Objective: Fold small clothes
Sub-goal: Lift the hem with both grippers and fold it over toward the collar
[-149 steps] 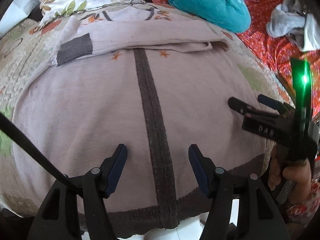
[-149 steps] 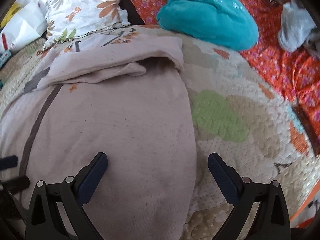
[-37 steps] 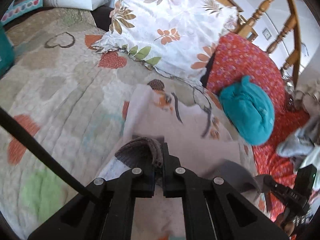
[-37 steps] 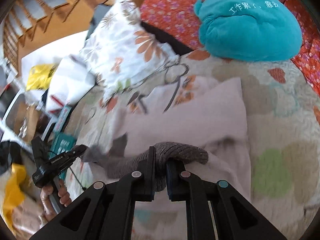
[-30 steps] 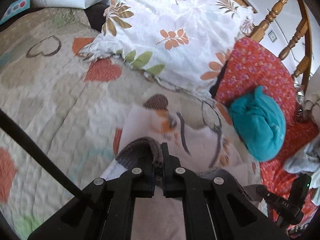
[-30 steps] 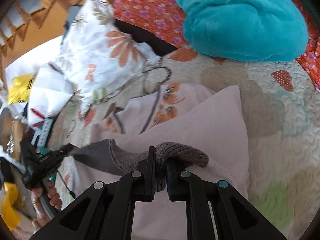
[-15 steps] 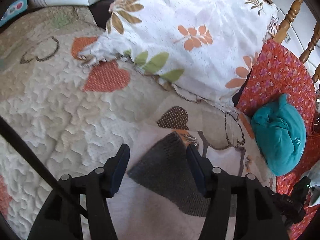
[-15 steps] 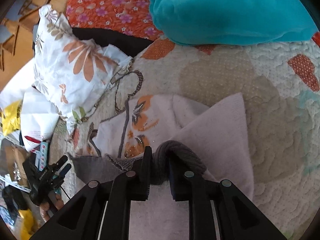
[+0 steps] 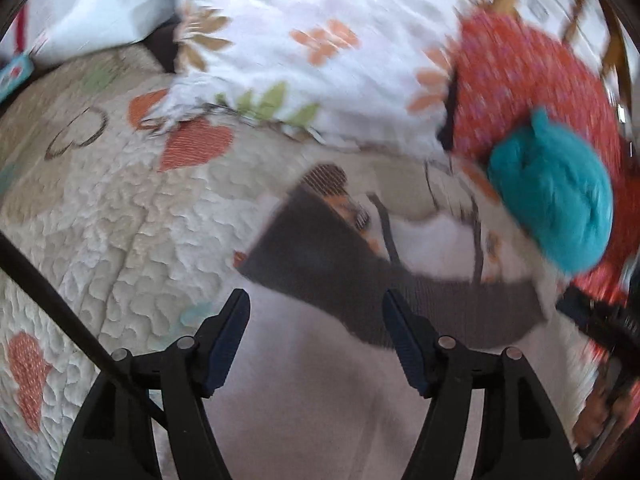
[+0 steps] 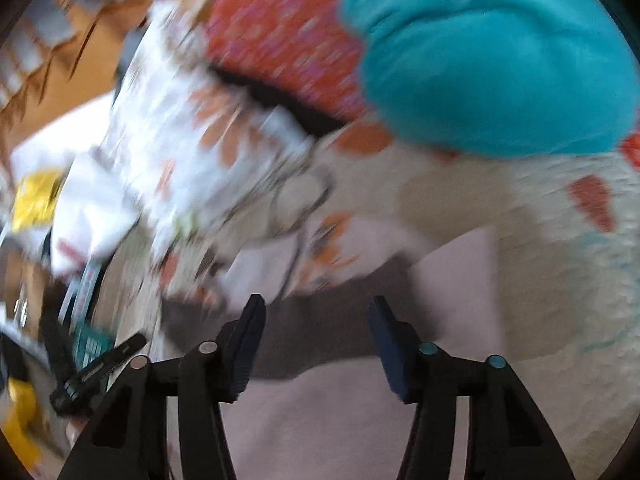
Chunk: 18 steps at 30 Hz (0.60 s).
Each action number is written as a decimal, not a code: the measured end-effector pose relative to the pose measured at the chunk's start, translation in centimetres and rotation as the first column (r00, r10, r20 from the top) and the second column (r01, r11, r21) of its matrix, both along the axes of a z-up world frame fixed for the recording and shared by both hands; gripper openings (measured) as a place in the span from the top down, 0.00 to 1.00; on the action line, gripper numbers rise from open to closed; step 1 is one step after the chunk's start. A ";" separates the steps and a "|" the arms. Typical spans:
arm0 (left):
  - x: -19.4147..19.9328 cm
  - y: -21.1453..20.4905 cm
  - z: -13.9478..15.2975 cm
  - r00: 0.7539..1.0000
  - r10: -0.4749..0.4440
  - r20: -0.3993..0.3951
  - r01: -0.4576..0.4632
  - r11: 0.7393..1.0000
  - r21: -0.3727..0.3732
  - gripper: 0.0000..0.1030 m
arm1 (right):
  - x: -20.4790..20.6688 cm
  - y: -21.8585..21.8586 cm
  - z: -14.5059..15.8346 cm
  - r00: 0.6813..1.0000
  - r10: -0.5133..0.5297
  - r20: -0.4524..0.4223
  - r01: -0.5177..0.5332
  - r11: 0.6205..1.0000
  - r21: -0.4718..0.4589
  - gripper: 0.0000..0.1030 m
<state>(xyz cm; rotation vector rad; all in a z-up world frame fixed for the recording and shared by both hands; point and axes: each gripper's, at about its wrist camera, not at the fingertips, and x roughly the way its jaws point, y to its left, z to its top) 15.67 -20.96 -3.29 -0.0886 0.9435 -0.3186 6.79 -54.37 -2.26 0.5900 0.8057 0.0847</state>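
A pale mauve sweater [image 9: 320,400] lies folded over on the quilted bedspread [image 9: 100,220], its dark grey hem band [image 9: 360,280] now across the top. My left gripper [image 9: 316,320] hovers just short of the band, its jaws opening, with nothing pressed between the pads. In the right wrist view the same sweater [image 10: 340,420] and its grey band [image 10: 320,332] lie below my right gripper [image 10: 316,328], whose jaws are also opening off the cloth. Both views are blurred by motion.
A white floral pillow [image 9: 320,40] lies behind the sweater. A teal bundle [image 9: 552,196] sits on a red flowered cloth [image 9: 520,80] at the right. The left gripper shows at the left edge of the right wrist view [image 10: 96,368]. Bags and clutter lie beyond the bed.
Both grippers carried the grey hem up over the sweater toward the pillow, then let go: the left opened first, the right just now. The hem now lies flat on the sweater.
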 end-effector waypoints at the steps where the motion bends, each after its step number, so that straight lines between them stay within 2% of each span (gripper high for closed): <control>1: 0.0 -0.6 -0.4 1.000 -0.016 0.002 0.016 0.999 0.034 0.34 | 0.8 1.2 -0.9 0.998 0.057 -0.023 -0.057 0.998 0.010 0.44; 2: 0.2 -1.3 -1.0 1.000 -0.026 0.007 0.026 0.996 0.082 0.34 | 1.8 2.4 -2.2 0.992 0.111 -0.064 -0.110 0.994 0.013 0.44; 4: 0.7 -1.6 -1.7 1.000 -0.017 0.017 0.014 0.990 0.137 0.34 | 2.7 3.4 -4.2 0.984 0.115 -0.136 -0.121 0.992 -0.034 0.46; 5: 1.1 -1.5 -2.2 1.000 -0.001 0.019 -0.003 0.986 0.169 0.34 | 2.9 3.5 -4.9 0.985 0.095 -0.142 -0.106 0.991 -0.076 0.51; 6: 1.5 -1.3 -2.5 1.000 0.011 0.016 -0.014 0.982 0.188 0.34 | 2.8 3.4 -4.7 0.989 0.070 -0.129 -0.085 0.989 -0.118 0.51; 7: 1.8 -1.1 -2.9 1.000 0.025 0.010 -0.027 0.978 0.205 0.34 | 2.7 3.2 -4.1 0.992 0.013 -0.127 -0.039 0.978 -0.203 0.51; 9: 2.4 -0.3 -3.2 0.998 0.058 -0.010 -0.055 0.975 0.213 0.34 | 2.3 2.9 -3.1 0.991 -0.077 -0.106 0.037 0.940 -0.339 0.41; 10: 2.6 0.1 -3.3 0.997 0.072 -0.022 -0.066 0.977 0.201 0.34 | 2.2 2.6 -2.8 0.990 -0.105 -0.096 0.062 0.926 -0.372 0.40; 14: 2.1 1.0 -2.5 0.995 0.102 -0.023 -0.096 0.980 0.175 0.34 | 1.5 0.8 -2.5 0.986 -0.146 -0.085 0.112 0.943 -0.314 0.39; 18: 0.2 1.0 -1.6 0.996 0.092 0.008 -0.092 0.977 0.192 0.34 | 1.1 2.4 -1.9 0.991 -0.116 -0.072 0.083 0.930 -0.357 0.39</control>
